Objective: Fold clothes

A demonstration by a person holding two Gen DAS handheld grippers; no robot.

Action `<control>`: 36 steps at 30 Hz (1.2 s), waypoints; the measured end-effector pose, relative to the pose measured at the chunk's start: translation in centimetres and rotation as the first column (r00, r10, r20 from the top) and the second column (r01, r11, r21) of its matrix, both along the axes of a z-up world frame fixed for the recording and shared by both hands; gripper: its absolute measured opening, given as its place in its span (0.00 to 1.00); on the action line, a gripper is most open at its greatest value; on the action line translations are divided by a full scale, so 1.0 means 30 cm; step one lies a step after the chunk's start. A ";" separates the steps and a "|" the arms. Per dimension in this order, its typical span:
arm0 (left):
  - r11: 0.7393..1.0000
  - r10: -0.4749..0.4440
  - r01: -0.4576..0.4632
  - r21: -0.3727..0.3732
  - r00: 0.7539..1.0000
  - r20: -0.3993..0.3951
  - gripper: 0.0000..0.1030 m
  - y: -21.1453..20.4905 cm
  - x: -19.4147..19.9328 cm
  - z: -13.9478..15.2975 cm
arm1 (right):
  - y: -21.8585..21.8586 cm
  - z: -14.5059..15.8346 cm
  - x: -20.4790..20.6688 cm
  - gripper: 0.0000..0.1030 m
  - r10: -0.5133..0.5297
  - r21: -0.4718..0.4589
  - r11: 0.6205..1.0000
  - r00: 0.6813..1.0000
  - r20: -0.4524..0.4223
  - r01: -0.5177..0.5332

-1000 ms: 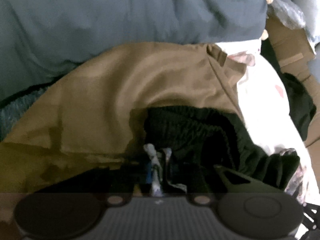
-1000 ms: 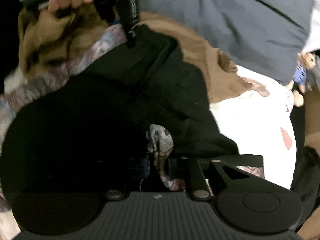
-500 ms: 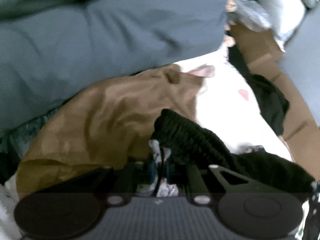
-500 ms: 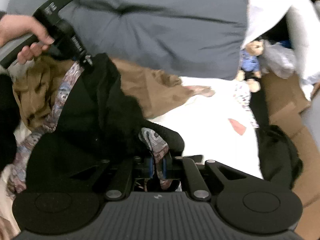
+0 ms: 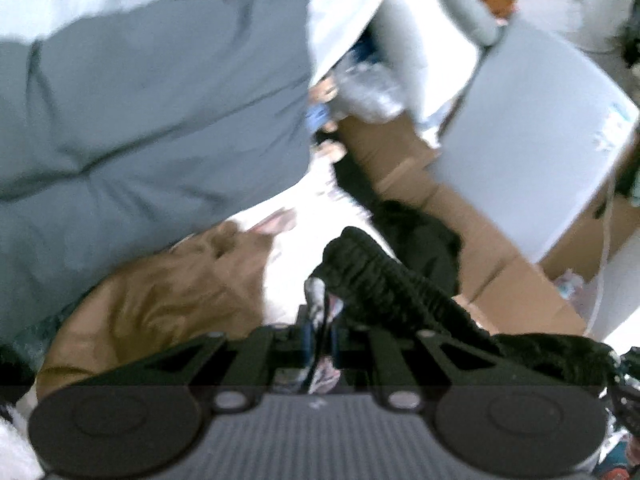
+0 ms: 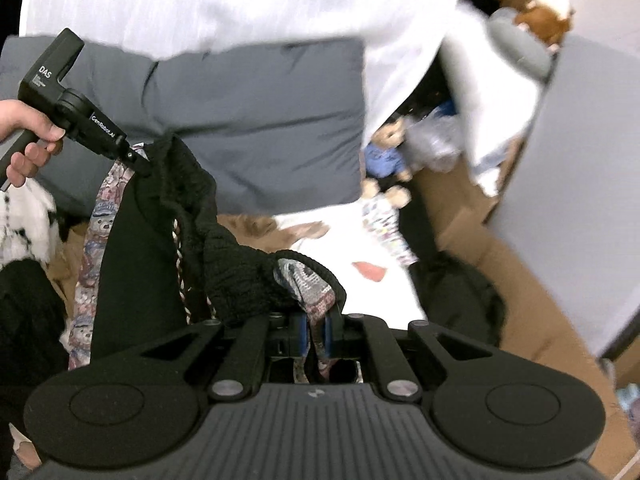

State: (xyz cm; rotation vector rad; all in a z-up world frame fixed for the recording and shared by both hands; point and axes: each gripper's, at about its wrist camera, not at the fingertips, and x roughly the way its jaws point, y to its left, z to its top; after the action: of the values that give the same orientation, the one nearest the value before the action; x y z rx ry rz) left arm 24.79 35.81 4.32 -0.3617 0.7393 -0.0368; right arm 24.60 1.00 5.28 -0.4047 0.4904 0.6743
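White bedding (image 6: 352,236) lies below, bordered by a grey pillow (image 6: 256,120) behind and cardboard boxes (image 6: 520,280) at the right edge. Both the left gripper (image 5: 320,320) and right gripper (image 6: 316,332) pinch the black garment (image 6: 224,248) by its waistband, stretched between them above a brown cloth (image 5: 172,292).

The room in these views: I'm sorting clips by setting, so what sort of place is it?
Probably a bedroom: a grey pillow on a white sheet, a teddy bear beside it, and cardboard boxes alongside.
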 end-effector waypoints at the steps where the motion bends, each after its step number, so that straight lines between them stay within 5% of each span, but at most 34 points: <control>1: 1.000 -0.011 0.011 0.001 1.000 0.011 0.09 -0.021 -0.013 0.029 | -0.019 0.023 -0.018 0.08 -0.007 0.006 1.000 1.000 0.011 0.007; 11: 0.991 -0.135 0.136 0.002 0.979 0.152 0.09 -0.234 -0.187 0.316 | -0.260 0.292 -0.264 0.07 -0.078 0.076 0.995 0.988 0.135 0.068; 17: 0.970 -0.236 0.244 -0.008 0.946 0.221 0.09 -0.341 -0.323 0.449 | -0.404 0.422 -0.453 0.07 -0.120 0.108 0.989 0.974 0.194 0.101; 28: 0.898 -0.410 0.437 -0.043 0.870 0.274 0.09 -0.460 -0.530 0.519 | -0.621 0.563 -0.798 0.07 -0.205 0.168 0.970 0.963 0.177 0.175; 36: 0.836 -0.510 0.544 -0.069 0.817 0.267 0.09 -0.526 -0.640 0.468 | -0.725 0.539 -0.941 0.07 -0.296 0.219 0.936 0.953 0.062 0.277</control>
State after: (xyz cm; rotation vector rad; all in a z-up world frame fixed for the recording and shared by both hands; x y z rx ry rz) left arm 5.60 20.03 18.35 -0.2709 0.5785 -0.6586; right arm -3.62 -20.76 21.45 -0.1602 0.3750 0.4153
